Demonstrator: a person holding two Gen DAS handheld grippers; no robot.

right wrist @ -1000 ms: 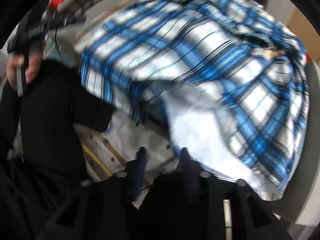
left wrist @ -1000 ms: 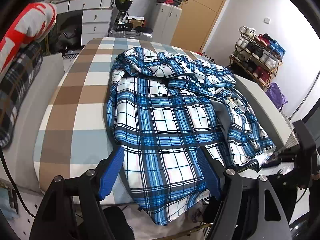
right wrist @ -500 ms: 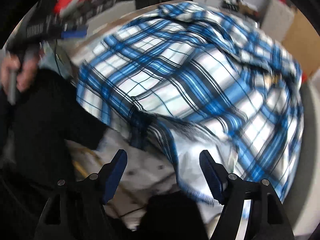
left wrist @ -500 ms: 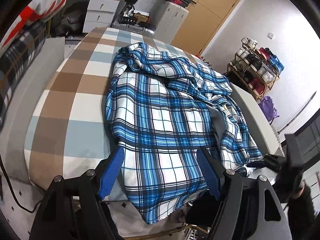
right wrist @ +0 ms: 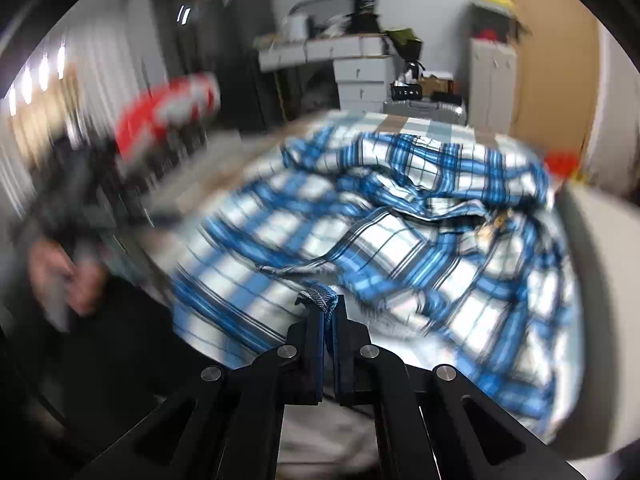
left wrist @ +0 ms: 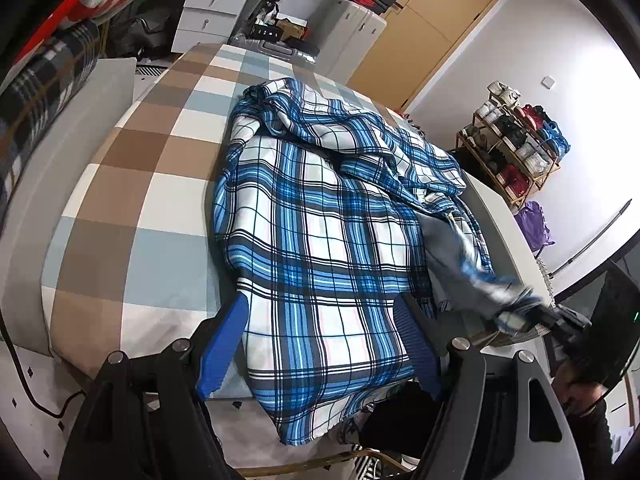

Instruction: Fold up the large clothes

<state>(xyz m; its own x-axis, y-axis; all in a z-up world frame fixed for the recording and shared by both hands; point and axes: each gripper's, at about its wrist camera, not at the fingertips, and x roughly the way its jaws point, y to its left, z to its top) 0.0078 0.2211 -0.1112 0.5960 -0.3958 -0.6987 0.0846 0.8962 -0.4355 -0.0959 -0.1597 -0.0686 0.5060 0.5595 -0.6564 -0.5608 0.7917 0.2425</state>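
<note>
**Right gripper pinches the plaid garment's edge; left hangs open over the hem**

The blue-and-white plaid garment (left wrist: 320, 232) lies rumpled across the bed (left wrist: 132, 184), spread from the middle toward the right edge, over a bedcover of brown, white and pale blue squares. Its lower hem spills over the near edge of the bed.

The right gripper (right wrist: 327, 312) has its jaws pressed together on a small bunch of the garment's edge, a fold of fabric poking up between the pads. From the left wrist view, that pinched strip of cloth is drawn out taut past the right edge of the bed, its pale inner side showing.

The left gripper (left wrist: 324, 348) hovers above the near edge with its blue-padded jaws spread wide; the hem shows between them in the picture, but the pads do not press on it.

A shoe rack (left wrist: 516, 148) stands against the wall beyond the bed's right edge, and white drawers (left wrist: 208, 12) beyond the far edge.
</note>
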